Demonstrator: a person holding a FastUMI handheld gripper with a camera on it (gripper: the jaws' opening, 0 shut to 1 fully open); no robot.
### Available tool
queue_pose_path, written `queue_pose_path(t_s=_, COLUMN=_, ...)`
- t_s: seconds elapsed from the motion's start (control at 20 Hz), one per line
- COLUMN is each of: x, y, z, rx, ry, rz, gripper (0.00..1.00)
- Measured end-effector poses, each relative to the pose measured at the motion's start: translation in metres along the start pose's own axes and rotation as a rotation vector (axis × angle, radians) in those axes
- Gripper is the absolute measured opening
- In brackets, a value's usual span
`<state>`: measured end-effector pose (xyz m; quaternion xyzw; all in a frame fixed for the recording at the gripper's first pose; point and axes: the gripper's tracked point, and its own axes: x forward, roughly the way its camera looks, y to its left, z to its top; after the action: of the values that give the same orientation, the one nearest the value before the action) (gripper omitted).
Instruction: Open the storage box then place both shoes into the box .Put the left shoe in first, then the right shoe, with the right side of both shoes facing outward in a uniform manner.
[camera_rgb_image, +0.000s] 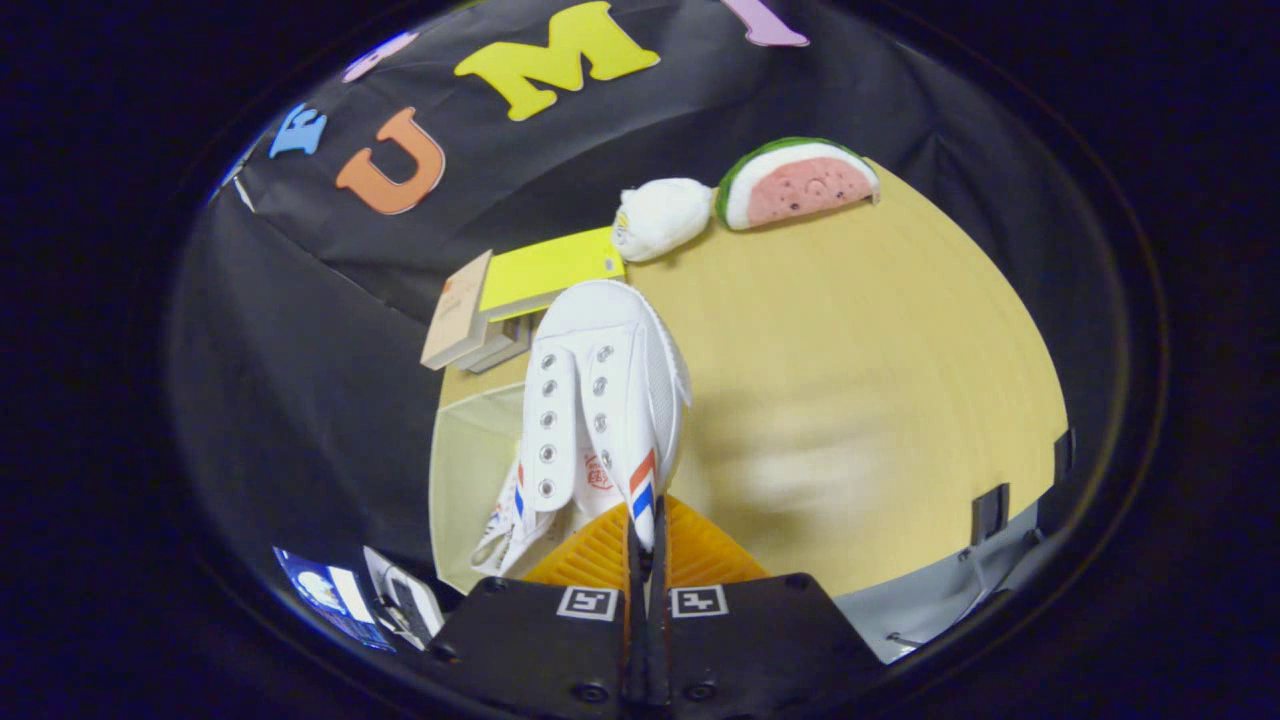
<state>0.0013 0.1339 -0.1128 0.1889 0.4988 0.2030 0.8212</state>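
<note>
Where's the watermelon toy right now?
In the gripper view, the watermelon toy sits at the table's far edge, beside a white plush, well beyond the shoe held in the tool.

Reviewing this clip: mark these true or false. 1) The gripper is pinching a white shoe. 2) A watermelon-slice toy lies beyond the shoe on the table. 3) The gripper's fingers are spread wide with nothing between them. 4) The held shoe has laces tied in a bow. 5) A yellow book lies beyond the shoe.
1) True: the gripper is closed on the heel edge of the white shoe.
2) True: the watermelon-slice toy rests on the far part of the table.
3) False: the fingers are nearly together, clamped on the shoe.
4) False: its eyelets are empty, no laces.
5) True: the yellow book lies beyond the toe.
</note>
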Motion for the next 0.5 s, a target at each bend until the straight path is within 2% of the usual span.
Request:
queue_pose_path(t_s=0.25, x=0.032, y=0.094, z=-0.027, rx=-0.004, ry=0.058, rz=0.026, gripper=0.06)
queue_pose_path(t_s=0.35, x=0.051, y=0.109, z=-0.042, rx=-0.010, ry=0.096, rz=-0.006, gripper=0.06)
queue_pose_path(t_s=0.5, x=0.082, y=0.111, z=-0.061, rx=-0.029, ry=0.122, rz=-0.099, gripper=0.06)
